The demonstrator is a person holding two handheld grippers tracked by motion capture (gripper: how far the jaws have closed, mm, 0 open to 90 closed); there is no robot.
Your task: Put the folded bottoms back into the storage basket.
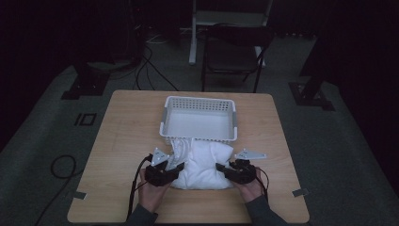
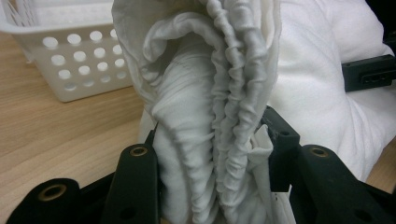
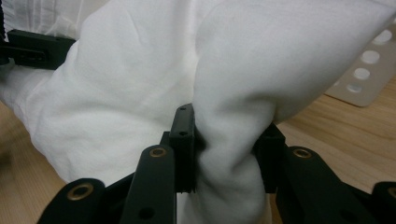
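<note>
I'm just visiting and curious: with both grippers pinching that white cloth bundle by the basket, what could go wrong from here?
The left gripper pinches only a gathered, elastic-looking edge of the white cloth, so that edge might slip out. The right gripper holds a thicker fold. The cloth lies against the basket, so lifting might snag its rim or drag it.

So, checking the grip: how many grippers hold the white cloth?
2. The left gripper clamps the cloth's left, gathered edge; the right gripper clamps its right side, just before the basket.

Pillow [image 1: 203,165] on the table [image 1: 117,141] just before the basket [image 1: 199,117], left tongs [image 1: 175,168] and right tongs [image 1: 221,168] at its sides
</note>
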